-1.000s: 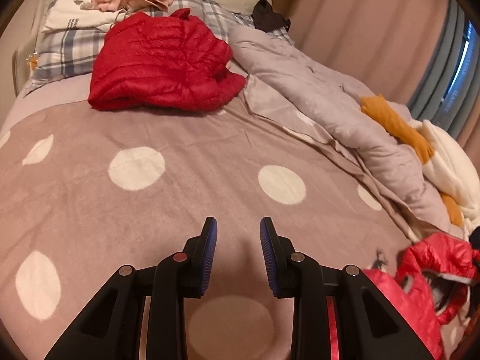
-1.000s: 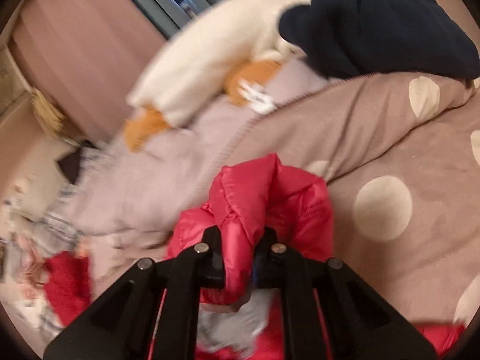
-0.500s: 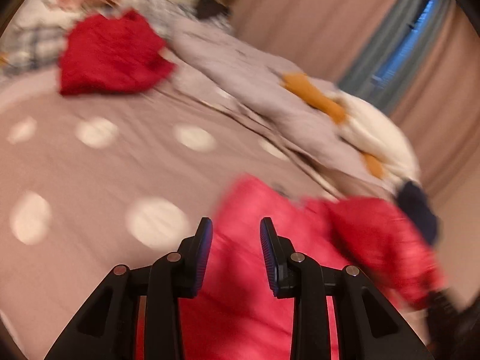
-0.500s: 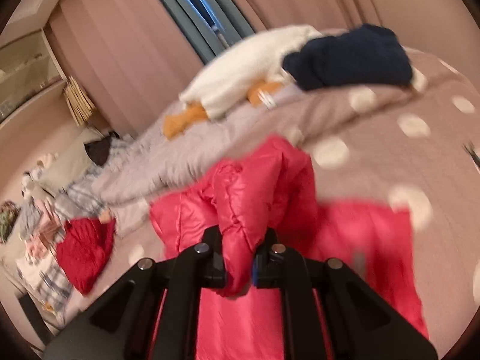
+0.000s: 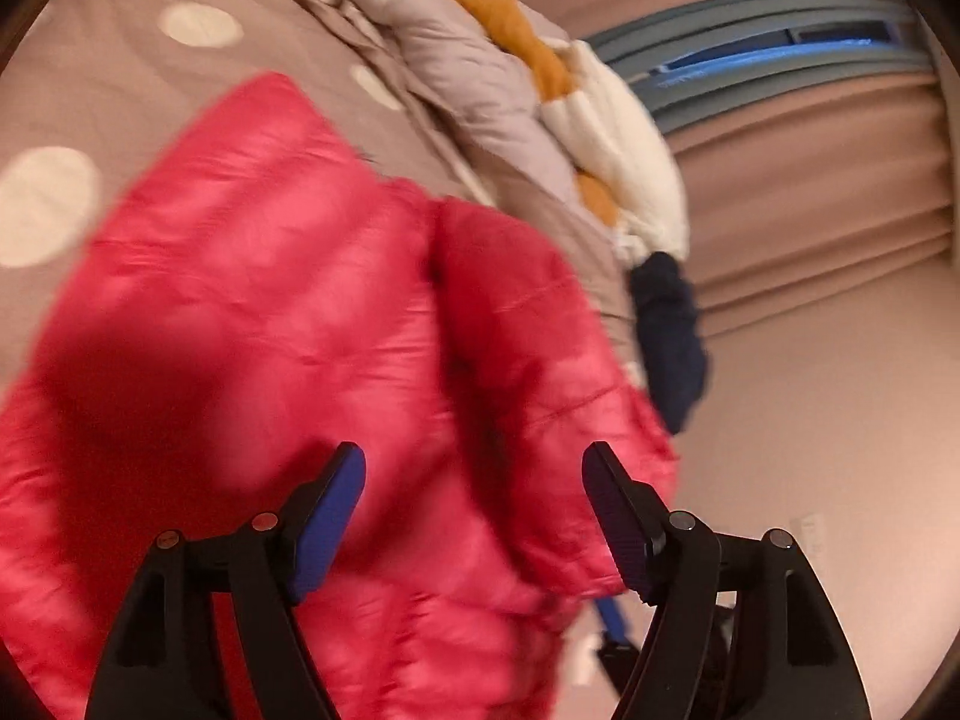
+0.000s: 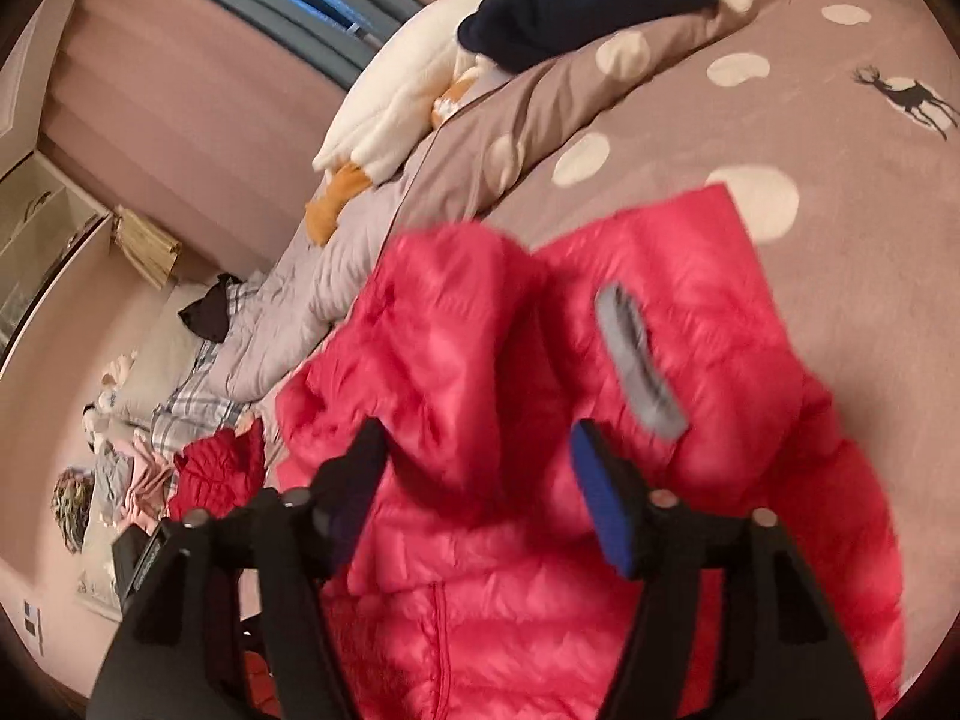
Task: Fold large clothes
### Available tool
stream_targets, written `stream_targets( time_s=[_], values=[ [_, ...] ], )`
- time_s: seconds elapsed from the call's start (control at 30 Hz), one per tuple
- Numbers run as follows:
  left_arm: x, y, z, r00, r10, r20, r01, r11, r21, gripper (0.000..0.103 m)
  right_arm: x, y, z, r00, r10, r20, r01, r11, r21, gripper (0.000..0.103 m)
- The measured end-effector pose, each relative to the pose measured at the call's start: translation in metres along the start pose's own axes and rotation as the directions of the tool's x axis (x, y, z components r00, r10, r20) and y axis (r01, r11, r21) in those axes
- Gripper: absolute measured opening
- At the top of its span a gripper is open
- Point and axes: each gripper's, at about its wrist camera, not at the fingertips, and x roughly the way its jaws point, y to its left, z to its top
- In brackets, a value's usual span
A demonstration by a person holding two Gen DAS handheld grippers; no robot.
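1. Left gripper: jaws spread and opening, nothing pinched. The pink-red down jacket lies below and ahead of the jaws, its folded-over sleeve or side panel running forward between and beyond the two pads. Neither pad presses the fabric.

2. Right gripper: jaws opening, spread. A puffy bulge of the same jacket sits between the jaws; the pads stand clear of it as far as the blur allows. Judged: release of a fold just laid.

3. Just ahead of the right jaws, on the right-hand side, a grey label shows on the jacket's inner face, so the garment lies partly opened out.

4. Jacket rests flat on the bed, on its dotted brown cover. Judged reason: a broad flat surface gives room to fold a bulky item.

5. Farther ahead of the left jaws: a grey quilt, an orange-and-white plush item and a navy garment at the bed's far edge. Far to the left of the right jaws lies a second red jacket, already bundled.

6. Change against the earlier frames: right jaws were clamped on a ridge of the jacket, now parted. Left jaws were narrower and faced bare cover; now the jacket fills their foreground.
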Motion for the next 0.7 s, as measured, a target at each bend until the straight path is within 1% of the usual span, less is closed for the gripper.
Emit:
stream_targets(
  time_s=[0.07, 0.1, 0.17, 0.2, 0.23, 0.27, 0.3, 0.33, 0.37, 0.4, 0.43, 0.47, 0.5, 0.53, 0.57, 0.6, 0.63, 0.67, 0.7],
  values=[
    [0.01, -0.01, 0.006, 1.0, -0.03, -0.002, 0.03, 0.999, 0.02, 0.074, 0.003, -0.005, 0.005, 0.999, 0.032, -0.012, -0.031, 0.998, 0.055, 0.068],
    [0.016, -0.016, 0.01, 1.0, -0.014, -0.005, 0.014, 0.999, 0.035, 0.075, 0.005, -0.01, 0.008, 0.998, 0.054, -0.015, -0.053, 0.994, 0.091, 0.068],
    [0.028, -0.025, 0.015, 1.0, 0.013, -0.018, -0.012, 0.997, 0.074, 0.076, 0.015, -0.014, 0.012, 0.996, 0.083, -0.024, -0.079, 0.989, 0.125, 0.069],
    [0.031, -0.026, 0.016, 1.0, -0.001, -0.031, 0.003, 0.997, 0.077, 0.076, 0.023, -0.015, 0.015, 0.995, 0.087, -0.038, -0.081, 0.987, 0.138, 0.069],
    [0.034, -0.026, 0.016, 0.998, -0.034, -0.056, 0.038, 0.997, 0.068, 0.076, 0.028, -0.014, 0.017, 0.996, 0.082, -0.047, -0.074, 0.986, 0.149, 0.069],
    [0.034, -0.024, 0.016, 0.992, -0.09, -0.085, 0.094, 0.995, 0.045, 0.076, 0.034, -0.015, 0.017, 0.996, 0.08, -0.049, -0.071, 0.986, 0.152, 0.069],
    [0.032, -0.022, 0.016, 0.988, -0.124, -0.093, 0.127, 0.991, 0.032, 0.076, 0.035, -0.015, 0.018, 0.996, 0.081, -0.046, -0.073, 0.986, 0.15, 0.067],
    [0.028, -0.022, 0.016, 0.984, -0.154, -0.087, 0.157, 0.987, 0.029, 0.076, 0.036, -0.015, 0.018, 0.996, 0.082, -0.043, -0.075, 0.987, 0.145, 0.067],
    [0.024, -0.023, 0.017, 0.985, -0.158, -0.064, 0.16, 0.986, 0.035, 0.08, 0.038, -0.014, 0.017, 0.996, 0.081, -0.041, -0.075, 0.988, 0.136, 0.066],
    [0.02, -0.025, 0.018, 0.99, -0.139, -0.004, 0.139, 0.989, 0.052, 0.083, 0.038, -0.013, 0.016, 0.996, 0.078, -0.037, -0.073, 0.989, 0.125, 0.06],
    [0.019, -0.027, 0.021, 0.993, -0.117, 0.028, 0.115, 0.991, 0.069, 0.087, 0.037, -0.012, 0.016, 0.996, 0.077, -0.033, -0.073, 0.99, 0.118, 0.056],
    [0.024, -0.03, 0.026, 0.995, -0.084, 0.048, 0.079, 0.993, 0.089, 0.087, 0.037, -0.01, 0.015, 0.997, 0.076, -0.032, -0.072, 0.992, 0.107, 0.047],
    [0.031, -0.031, 0.029, 0.997, -0.066, 0.047, 0.061, 0.994, 0.091, 0.087, 0.038, -0.008, 0.014, 0.997, 0.071, -0.034, -0.068, 0.993, 0.094, 0.042],
    [0.042, -0.031, 0.033, 0.998, -0.064, 0.027, 0.061, 0.995, 0.082, 0.087, 0.04, -0.007, 0.015, 0.997, 0.062, -0.036, -0.059, 0.995, 0.083, 0.042],
    [0.058, -0.032, 0.036, 0.995, -0.093, -0.02, 0.094, 0.993, 0.072, 0.087, 0.042, -0.006, 0.016, 0.998, 0.051, -0.037, -0.048, 0.996, 0.073, 0.041],
    [0.069, -0.031, 0.038, 0.993, -0.105, -0.057, 0.109, 0.992, 0.063, 0.087, 0.043, -0.006, 0.016, 0.998, 0.045, -0.034, -0.042, 0.997, 0.071, 0.041],
    [0.084, -0.03, 0.039, 0.99, -0.094, -0.107, 0.099, 0.994, 0.041, 0.081, 0.044, -0.006, 0.016, 0.999, 0.046, -0.03, -0.043, 0.996, 0.073, 0.041],
    [0.095, -0.029, 0.038, 0.989, -0.069, -0.128, 0.073, 0.997, 0.026, 0.064, 0.044, -0.007, 0.016, 0.998, 0.051, -0.023, -0.049, 0.996, 0.072, 0.04],
    [0.104, -0.025, 0.036, 0.991, -0.043, -0.123, 0.045, 0.999, 0.016, 0.055, 0.046, -0.007, 0.015, 0.998, 0.054, -0.015, -0.053, 0.997, 0.064, 0.031]
  ],
)
